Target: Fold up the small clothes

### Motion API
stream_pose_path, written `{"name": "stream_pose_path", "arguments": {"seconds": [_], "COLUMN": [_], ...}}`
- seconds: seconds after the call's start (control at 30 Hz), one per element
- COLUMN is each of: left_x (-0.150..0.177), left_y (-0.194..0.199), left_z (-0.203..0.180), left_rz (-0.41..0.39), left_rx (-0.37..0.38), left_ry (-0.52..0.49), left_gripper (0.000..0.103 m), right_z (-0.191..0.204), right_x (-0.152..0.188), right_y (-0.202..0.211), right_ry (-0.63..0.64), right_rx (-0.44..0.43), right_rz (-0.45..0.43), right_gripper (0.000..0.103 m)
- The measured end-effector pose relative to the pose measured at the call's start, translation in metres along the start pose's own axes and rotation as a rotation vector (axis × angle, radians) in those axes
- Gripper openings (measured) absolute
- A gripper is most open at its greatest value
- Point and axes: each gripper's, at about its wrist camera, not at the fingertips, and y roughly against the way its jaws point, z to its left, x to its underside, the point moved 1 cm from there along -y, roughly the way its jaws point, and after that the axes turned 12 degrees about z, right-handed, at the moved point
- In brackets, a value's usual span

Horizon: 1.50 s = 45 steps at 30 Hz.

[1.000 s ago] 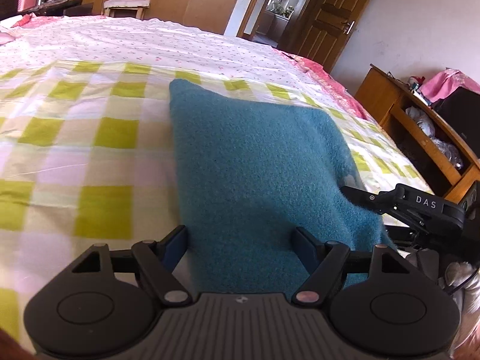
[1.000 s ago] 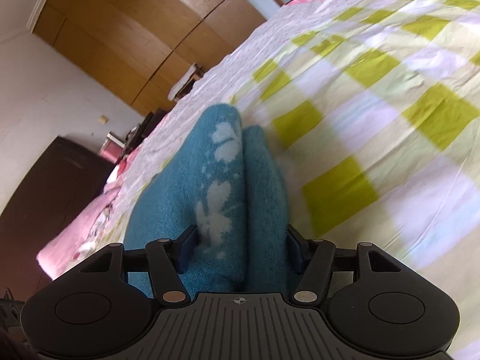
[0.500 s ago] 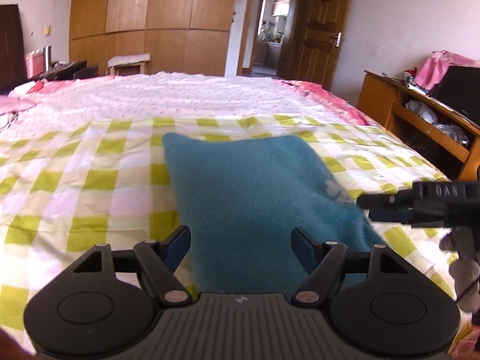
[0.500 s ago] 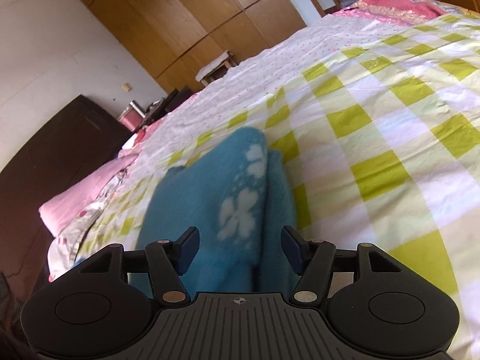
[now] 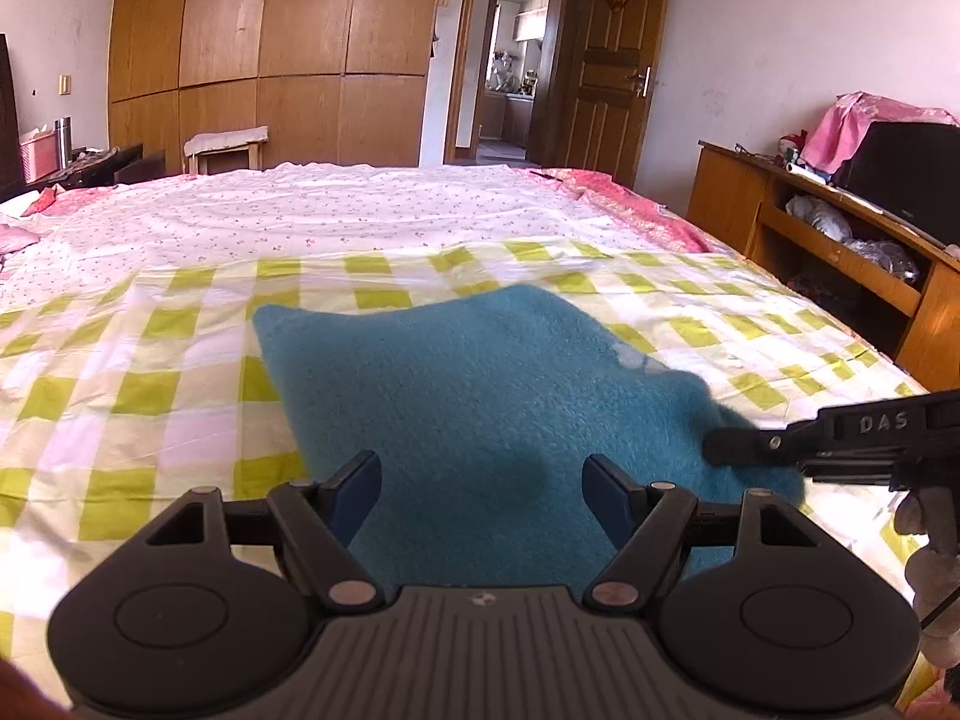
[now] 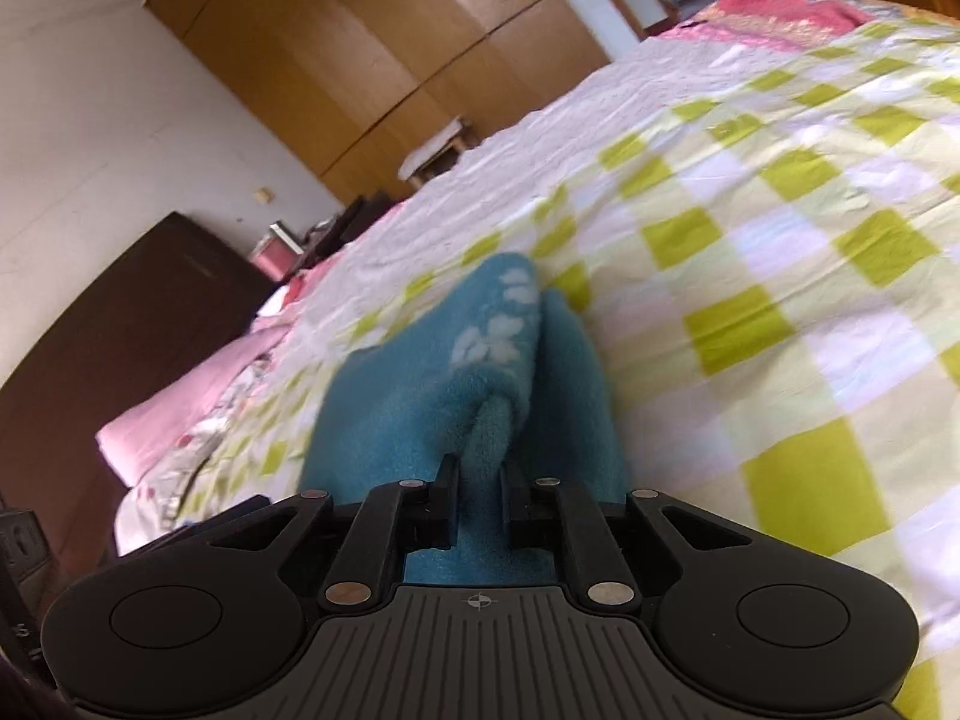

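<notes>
A fuzzy teal garment with pale flower prints lies on the checked bed sheet. My left gripper hovers over its near edge, jaws wide apart, with cloth below them but nothing pinched. At the garment's right corner the right gripper reaches in from the side. In the right wrist view that gripper is shut on a bunched fold of the teal garment, which rises into a ridge between the pads.
The bed stretches far ahead under a floral white sheet. A wooden shelf unit stands along the right bedside. A pink pillow and a dark cabinet lie to the left. Wardrobes line the back wall.
The right gripper's jaws have closed onto a fold of the teal garment, bunching it up. The left gripper has lifted a little and rolled level, staying open.
</notes>
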Motion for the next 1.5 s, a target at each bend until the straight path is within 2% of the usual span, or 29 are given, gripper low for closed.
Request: {"name": "stream_pose_path", "arguments": {"seconds": [0.07, 0.13, 0.2, 0.3, 0.37, 0.43, 0.5, 0.53, 0.63, 0.73, 0.77, 0.87, 1.03, 1.23, 1.4, 1.5], "left_x": [0.003, 0.009, 0.011, 0.010, 0.010, 0.011, 0.012, 0.012, 0.011, 0.009, 0.010, 0.015, 0.023, 0.023, 0.031, 0.037], "left_y": [-0.017, -0.028, -0.028, -0.023, -0.021, -0.020, -0.021, -0.022, -0.025, -0.024, -0.022, -0.015, -0.006, 0.004, 0.017, 0.022], "left_z": [-0.005, -0.013, -0.016, -0.013, -0.008, -0.006, -0.007, -0.008, -0.009, -0.004, -0.001, 0.006, 0.021, 0.012, 0.018, 0.025], "left_rz": [0.041, 0.053, 0.041, 0.037, 0.034, 0.031, 0.028, 0.027, 0.033, 0.046, 0.050, 0.053, 0.051, 0.034, 0.039, 0.051], "left_rx": [-0.033, -0.113, -0.127, -0.108, -0.089, -0.082, -0.087, -0.092, -0.097, -0.086, -0.081, -0.112, -0.151, -0.130, -0.117, -0.119], "left_ry": [-0.021, -0.083, -0.101, -0.082, -0.062, -0.052, -0.059, -0.062, -0.066, -0.054, -0.051, -0.057, -0.037, -0.060, -0.029, 0.007], "left_gripper": [0.078, 0.081, 0.082, 0.082, 0.082, 0.081, 0.082, 0.082, 0.083, 0.083, 0.083, 0.084, 0.087, 0.087, 0.086, 0.086], "right_z": [-0.013, -0.017, -0.004, 0.012, 0.020, 0.026, 0.028, 0.027, 0.012, -0.013, -0.015, 0.001, 0.020, 0.022, 0.036, 0.051], "right_x": [0.001, 0.005, 0.005, 0.008, 0.010, 0.009, 0.005, 0.001, -0.012, -0.021, -0.021, -0.011, 0.014, 0.015, 0.021, 0.033], "right_y": [-0.016, -0.030, -0.027, -0.020, -0.014, -0.013, -0.019, -0.026, -0.051, -0.063, -0.063, -0.060, -0.067, -0.057, -0.039, -0.024], "right_ry": [-0.042, -0.048, 0.022, 0.118, 0.163, 0.213, 0.263, 0.277, 0.228, 0.034, 0.009, 0.041, 0.073, 0.074, 0.122, 0.154], "right_rx": [0.038, 0.059, 0.103, 0.157, 0.181, 0.228, 0.303, 0.315, 0.280, 0.096, 0.069, 0.054, -0.022, 0.037, 0.117, 0.187], "right_rz": [0.058, 0.090, 0.075, 0.028, -0.028, -0.093, -0.124, -0.121, -0.039, 0.060, 0.067, 0.089, 0.198, 0.165, 0.091, 0.008], "right_gripper": [0.012, 0.012, 0.015, 0.021, 0.030, 0.050, 0.063, 0.066, 0.067, 0.059, 0.057, 0.053, 0.053, 0.054, 0.054, 0.054]}}
